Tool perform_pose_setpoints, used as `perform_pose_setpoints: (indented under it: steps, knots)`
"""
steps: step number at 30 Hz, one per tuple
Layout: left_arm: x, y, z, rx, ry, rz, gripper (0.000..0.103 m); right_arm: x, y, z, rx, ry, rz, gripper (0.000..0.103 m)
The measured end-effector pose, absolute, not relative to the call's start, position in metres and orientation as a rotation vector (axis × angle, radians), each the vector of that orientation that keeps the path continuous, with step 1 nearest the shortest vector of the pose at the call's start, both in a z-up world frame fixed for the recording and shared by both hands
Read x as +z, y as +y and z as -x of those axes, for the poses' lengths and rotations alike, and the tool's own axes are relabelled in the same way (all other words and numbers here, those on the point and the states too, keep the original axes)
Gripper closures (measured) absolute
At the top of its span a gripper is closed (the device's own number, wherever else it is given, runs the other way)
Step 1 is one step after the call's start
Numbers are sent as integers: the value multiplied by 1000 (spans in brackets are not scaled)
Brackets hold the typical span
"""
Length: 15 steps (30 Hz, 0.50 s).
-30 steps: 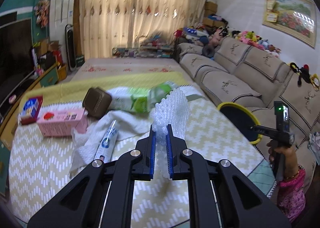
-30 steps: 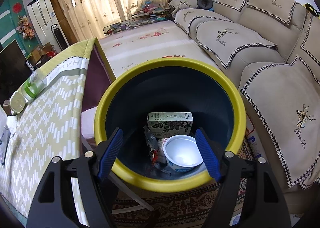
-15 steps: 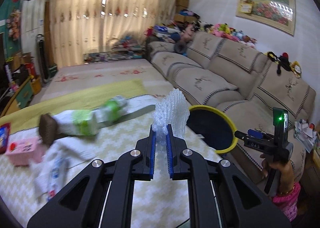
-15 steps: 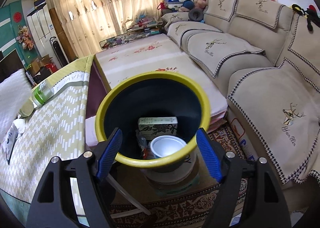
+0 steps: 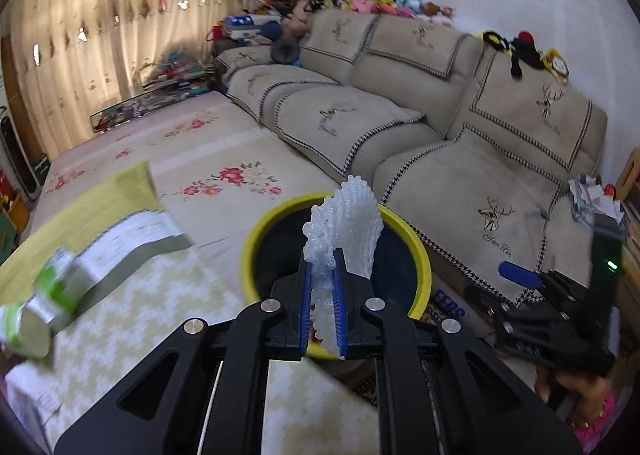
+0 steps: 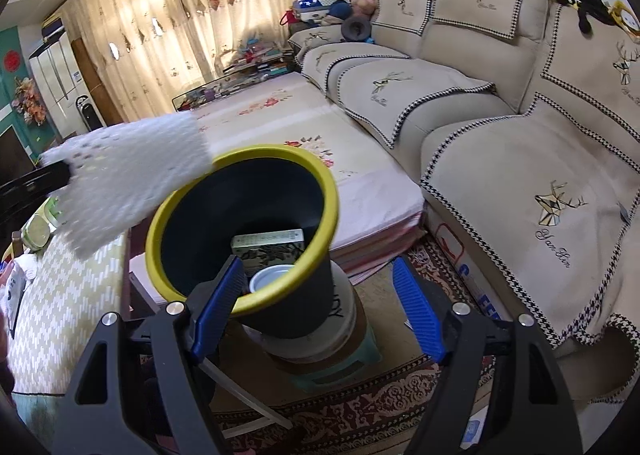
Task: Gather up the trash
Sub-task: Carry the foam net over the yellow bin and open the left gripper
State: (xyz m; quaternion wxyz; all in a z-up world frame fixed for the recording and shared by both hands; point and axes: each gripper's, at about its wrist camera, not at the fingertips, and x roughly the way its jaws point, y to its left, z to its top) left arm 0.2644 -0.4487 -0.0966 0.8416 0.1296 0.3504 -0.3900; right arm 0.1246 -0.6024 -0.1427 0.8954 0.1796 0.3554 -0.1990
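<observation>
Carry step: my left hand-held gripper (image 5: pixel 322 291) clenched on foam net (image 5: pixel 344 231), at bin (image 6: pixel 240 239) rim. Right hand-held gripper (image 6: pixel 316 307) released, empty. Next: centre over opening, let go.

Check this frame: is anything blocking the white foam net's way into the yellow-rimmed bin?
Nothing visible does. The left gripper is shut on the foam net, which sits at the bin's open mouth. The bin holds a box and a cup low down; the right gripper stays open, short of the rim.

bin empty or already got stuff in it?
Not empty: the yellow-rimmed dark bin holds a printed carton and a white round tub.
</observation>
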Motion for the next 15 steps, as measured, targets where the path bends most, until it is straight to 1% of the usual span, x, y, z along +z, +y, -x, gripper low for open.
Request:
perform_pose_setpoints:
  steps: [7,8,9,10,11,15]
  knots:
    - [-121,-502,-288,-783,804,-323,91,-141,-607,-122,-418,738,-375,30]
    - [-125,-504,-291,-771,816,-325,86,-141,-607,-121,-417,737,-376,30]
    - [-130,-505,-295,-757,831,-327,70,-141,-607,-122,-416,737,-376,30]
    - [-135,-507,-300,-742,854,-322,59,-141,-606,-122,-415,738,-376,30]
    - [-137,-506,-303,-735,859,-314,46,-141,-606,-122,-413,738,-375,30]
    - [-134,-491,-300,-718,840,-306,43,-138,-601,-122,-401,737,-365,30]
